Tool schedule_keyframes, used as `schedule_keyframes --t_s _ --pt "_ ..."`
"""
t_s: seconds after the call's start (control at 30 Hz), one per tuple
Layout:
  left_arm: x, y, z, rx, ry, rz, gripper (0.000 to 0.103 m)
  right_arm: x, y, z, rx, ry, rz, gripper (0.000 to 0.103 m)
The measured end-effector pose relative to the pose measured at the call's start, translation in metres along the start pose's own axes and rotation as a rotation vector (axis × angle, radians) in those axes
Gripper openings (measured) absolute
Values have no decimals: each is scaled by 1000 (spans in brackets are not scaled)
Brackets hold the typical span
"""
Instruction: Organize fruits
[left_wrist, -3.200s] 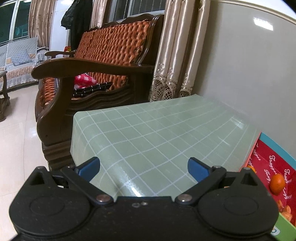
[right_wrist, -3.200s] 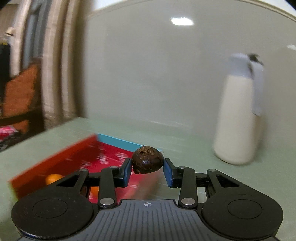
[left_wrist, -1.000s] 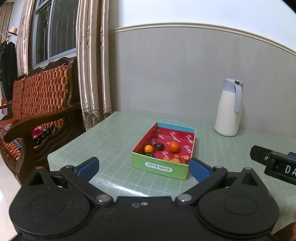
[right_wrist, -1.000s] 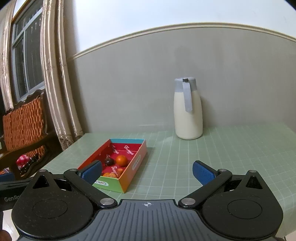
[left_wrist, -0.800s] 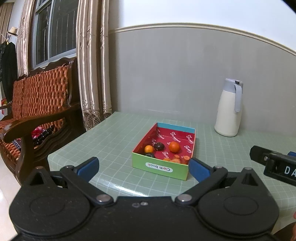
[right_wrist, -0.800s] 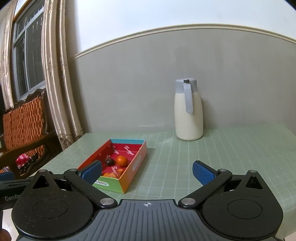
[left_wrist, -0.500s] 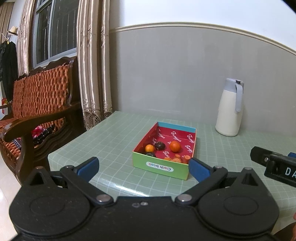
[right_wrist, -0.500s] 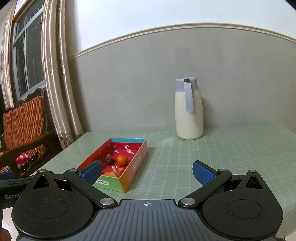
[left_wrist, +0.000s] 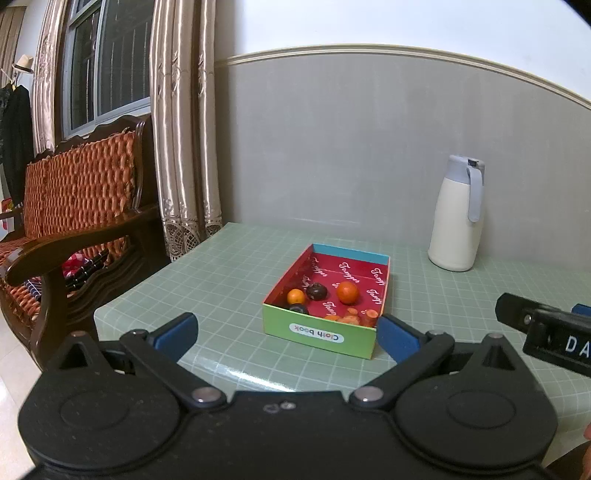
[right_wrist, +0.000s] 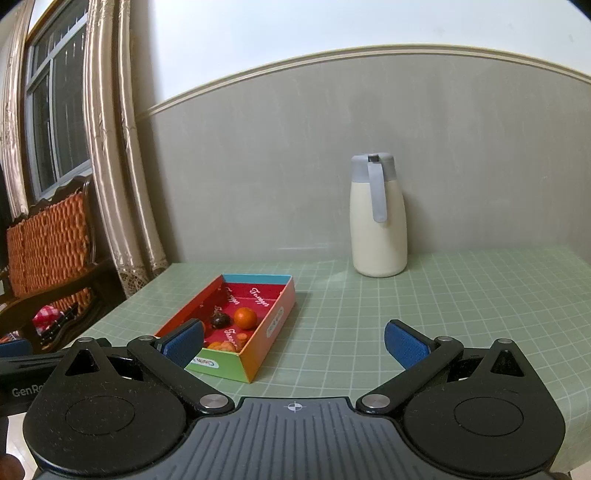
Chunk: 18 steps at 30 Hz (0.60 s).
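Observation:
A shallow colourful box (left_wrist: 321, 335) with a red inside stands on the green checked table (left_wrist: 229, 280). In it lie two oranges (left_wrist: 347, 292), two dark round fruits (left_wrist: 317, 291) and small orange pieces (left_wrist: 351, 316). The box also shows in the right wrist view (right_wrist: 275, 325), with an orange (right_wrist: 245, 318) and a dark fruit (right_wrist: 219, 319). My left gripper (left_wrist: 286, 332) is open and empty, held back from the table's front edge. My right gripper (right_wrist: 295, 345) is open and empty, held back to the right of the box.
A white thermos jug (left_wrist: 458, 218) with a grey lid stands at the back of the table by the wall (right_wrist: 378, 218). A wooden sofa (left_wrist: 74, 206) with orange cushions stands left of the table. Curtains (left_wrist: 184, 147) hang behind it. The right gripper's body (left_wrist: 546, 332) shows at the right.
3.2 s ago my right gripper held a dark fruit over the box; now it is open and empty. Both grippers have drawn back from the table. Over the last second almost nothing moves.

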<state>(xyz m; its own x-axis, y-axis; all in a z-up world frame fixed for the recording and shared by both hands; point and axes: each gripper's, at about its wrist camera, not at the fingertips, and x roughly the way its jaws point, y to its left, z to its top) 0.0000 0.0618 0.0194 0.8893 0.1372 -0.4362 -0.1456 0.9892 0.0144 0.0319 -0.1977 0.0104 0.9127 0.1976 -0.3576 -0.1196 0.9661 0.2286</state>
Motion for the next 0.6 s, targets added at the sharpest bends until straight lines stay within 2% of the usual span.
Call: schedule_keyframes --t_s 0.6 --pt "1 -2 1 3 1 -1 97 -1 0 -1 6 -3 2 103"
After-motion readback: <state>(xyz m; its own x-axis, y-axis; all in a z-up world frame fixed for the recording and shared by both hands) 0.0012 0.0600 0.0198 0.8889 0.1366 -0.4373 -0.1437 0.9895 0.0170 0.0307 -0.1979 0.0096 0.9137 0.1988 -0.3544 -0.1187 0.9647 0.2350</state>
